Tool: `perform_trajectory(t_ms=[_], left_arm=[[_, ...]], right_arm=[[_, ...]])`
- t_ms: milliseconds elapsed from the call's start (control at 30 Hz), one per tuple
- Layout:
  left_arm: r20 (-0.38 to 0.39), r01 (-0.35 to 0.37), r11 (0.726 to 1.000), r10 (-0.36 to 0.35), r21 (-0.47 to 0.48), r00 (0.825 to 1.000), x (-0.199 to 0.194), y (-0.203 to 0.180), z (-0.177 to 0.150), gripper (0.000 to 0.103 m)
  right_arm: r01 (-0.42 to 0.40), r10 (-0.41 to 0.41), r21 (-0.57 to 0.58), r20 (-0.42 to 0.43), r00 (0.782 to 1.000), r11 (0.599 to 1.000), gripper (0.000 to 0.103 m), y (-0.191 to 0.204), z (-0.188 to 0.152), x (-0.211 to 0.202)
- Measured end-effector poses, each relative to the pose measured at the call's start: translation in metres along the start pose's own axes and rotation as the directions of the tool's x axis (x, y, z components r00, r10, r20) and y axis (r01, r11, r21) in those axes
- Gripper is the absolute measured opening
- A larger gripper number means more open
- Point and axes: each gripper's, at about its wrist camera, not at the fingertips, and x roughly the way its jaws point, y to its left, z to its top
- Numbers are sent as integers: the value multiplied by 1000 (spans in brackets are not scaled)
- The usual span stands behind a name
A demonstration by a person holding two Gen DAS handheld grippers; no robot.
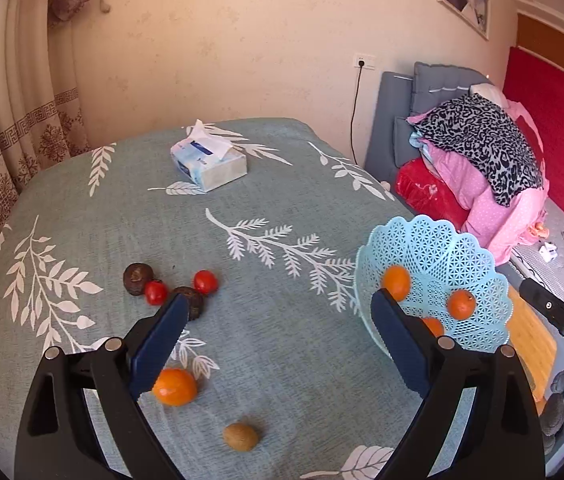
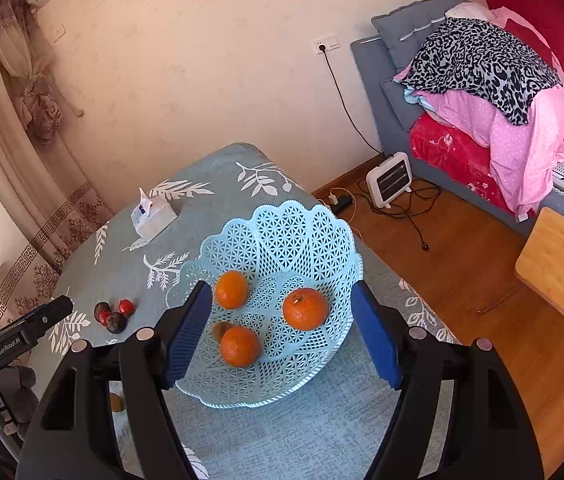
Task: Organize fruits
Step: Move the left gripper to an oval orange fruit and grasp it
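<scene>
- A bedroom is surrounding the work area: a table covered by a grey-green leaf-print tablecloth (image 1: 282, 208) is standing against a beige wall, with a bed and folded bedding off to the right.
- A tissue box (image 1: 209, 165) is sitting near the far edge of the table, well apart from the fruit.
- A light-blue lattice fruit basket (image 2: 294, 232) is resting near the table's right edge and is holding three oranges (image 2: 306, 309) plus a small brown fruit, apparently a kiwi, half hidden behind the nearest orange.
- Loose fruit is lying on the cloth: an orange (image 1: 174, 387) just beside the left finger of the left gripper, a kiwi (image 1: 240, 437) nearer the camera, and a cluster of two cherry tomatoes (image 1: 205, 281) touching two dark wrinkled fruits (image 1: 138, 278).
- The left gripper (image 1: 277, 322) is hovering above the loose fruit with its jaws spread wide and nothing between them.
- The right gripper (image 2: 282, 312) is hovering above the basket, jaws likewise spread and empty.
- Judged progress: roughly half the fruit is remaining outside the basket.
- Risk: round fruit is likely to roll off the cloth if a finger is nudging it before closure.
- Risk: a tomato is likely to split under excessive clamping.
- Risk: the light basket, sitting close to the edge, may be pushed off by a careless release.
</scene>
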Motion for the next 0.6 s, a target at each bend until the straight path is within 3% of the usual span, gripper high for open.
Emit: perform_trajectory(t_ms=[267, 600], left_arm=[[-26, -75, 994, 73, -81, 997, 1, 54, -8, 92], [-124, -107, 983, 88, -152, 988, 29, 85, -43, 92]], right_arm=[[-6, 5, -20, -22, 1000, 1000, 73, 9, -4, 5], [-13, 11, -53, -49, 999, 999, 73, 22, -11, 12]])
